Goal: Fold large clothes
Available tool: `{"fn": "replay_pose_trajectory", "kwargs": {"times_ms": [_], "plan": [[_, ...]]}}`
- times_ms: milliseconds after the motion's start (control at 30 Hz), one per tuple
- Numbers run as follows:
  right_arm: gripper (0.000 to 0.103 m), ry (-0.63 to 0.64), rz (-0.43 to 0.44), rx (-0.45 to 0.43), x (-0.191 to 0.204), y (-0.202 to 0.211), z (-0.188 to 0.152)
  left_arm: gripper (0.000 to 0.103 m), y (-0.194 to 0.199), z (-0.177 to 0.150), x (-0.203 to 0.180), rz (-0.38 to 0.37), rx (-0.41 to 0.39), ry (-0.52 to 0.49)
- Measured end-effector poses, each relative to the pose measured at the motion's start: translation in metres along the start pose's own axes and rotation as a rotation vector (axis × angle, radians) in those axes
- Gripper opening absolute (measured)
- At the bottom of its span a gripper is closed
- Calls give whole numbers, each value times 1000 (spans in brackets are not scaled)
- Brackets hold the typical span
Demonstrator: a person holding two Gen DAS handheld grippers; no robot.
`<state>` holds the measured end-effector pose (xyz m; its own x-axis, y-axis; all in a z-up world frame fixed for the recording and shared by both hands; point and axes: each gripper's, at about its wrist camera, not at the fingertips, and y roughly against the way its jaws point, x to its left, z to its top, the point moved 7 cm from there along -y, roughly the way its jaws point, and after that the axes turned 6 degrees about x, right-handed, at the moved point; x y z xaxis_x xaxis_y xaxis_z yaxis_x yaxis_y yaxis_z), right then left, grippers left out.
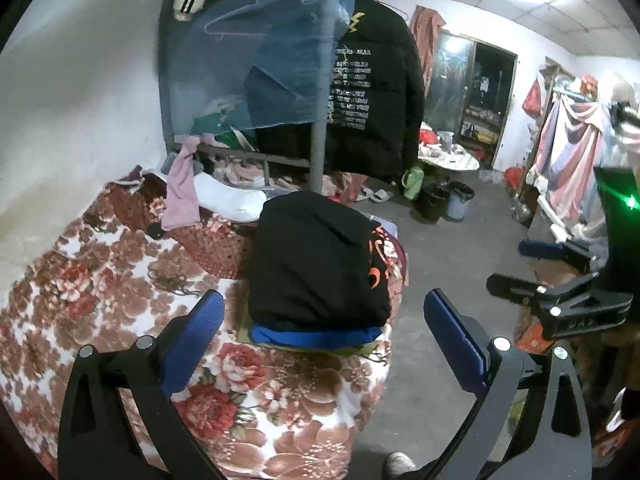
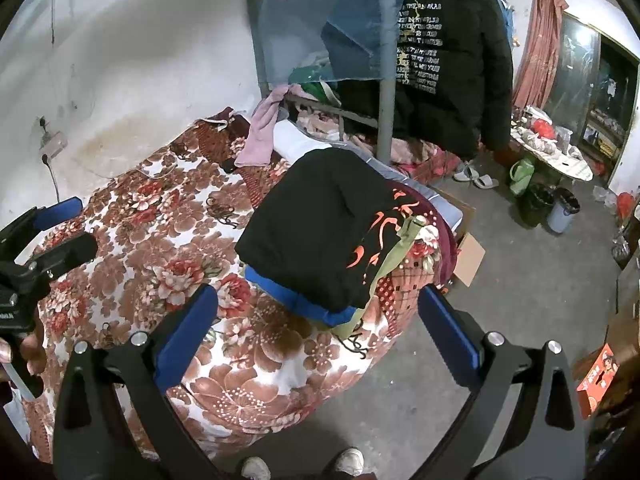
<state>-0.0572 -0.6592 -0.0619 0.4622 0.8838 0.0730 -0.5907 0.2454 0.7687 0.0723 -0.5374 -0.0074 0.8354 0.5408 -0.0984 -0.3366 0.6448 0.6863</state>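
Black folded garment [image 1: 316, 260] sits on a blue one [image 1: 316, 336] on the floral bed [image 1: 120, 280], dead ahead of both sets of jaws. Left gripper [image 1: 320, 320] and right gripper [image 2: 316, 316]: jaws wide apart, empty, hovering short of the stack. Long axis runs away from jaws. Neither is clearly nearer.

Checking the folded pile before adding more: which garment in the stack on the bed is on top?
The black garment with orange print is on top. The blue garment lies beneath it, only its edge showing, with an olive-green piece peeking out too.
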Motion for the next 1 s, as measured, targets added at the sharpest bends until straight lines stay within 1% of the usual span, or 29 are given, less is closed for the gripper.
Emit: {"fn": "replay_pose_trajectory", "kwargs": {"times_ms": [67, 133, 400, 467, 500, 567, 600, 700, 767, 800, 833, 867, 900, 1000], "plan": [[98, -1, 2, 5, 0, 0, 0, 98, -1, -1, 0, -2, 14, 2], [98, -1, 3, 8, 0, 0, -1, 98, 0, -1, -1, 18, 7, -5], [98, -5, 12, 12, -1, -1, 1, 98, 1, 4, 8, 68, -2, 19], [98, -5, 15, 14, -1, -1, 1, 98, -1, 5, 10, 57, 7, 36], [98, -4, 17, 18, 0, -1, 0, 98, -1, 4, 8, 44, 11, 35], [98, -5, 18, 18, 0, -1, 0, 98, -1, 6, 7, 43, 5, 28], [98, -5, 20, 19, 0, -1, 0, 98, -2, 6, 3, 9, 16, 21], [98, -9, 25, 24, 0, -3, 1, 98, -3, 6, -2, 11, 15, -15], [98, -11, 31, 20, 1, -4, 3, 98, -4, 7, 0, 27, 13, -9], [98, -14, 33, 20, 1, -4, 2, 98, -2, 9, 2, 20, 0, 9], [98, -15, 36, 20, 1, -5, 4, 98, -2, 9, 2, -3, 3, 19], [98, -14, 36, 20, 1, -5, 4, 98, -3, 9, 2, -9, 8, 19], [98, -13, 38, 19, 1, -6, 5, 98, -3, 10, 3, 3, 6, 11], [98, -12, 40, 20, 3, -6, 6, 98, -3, 10, 1, 7, 5, -13]]}}
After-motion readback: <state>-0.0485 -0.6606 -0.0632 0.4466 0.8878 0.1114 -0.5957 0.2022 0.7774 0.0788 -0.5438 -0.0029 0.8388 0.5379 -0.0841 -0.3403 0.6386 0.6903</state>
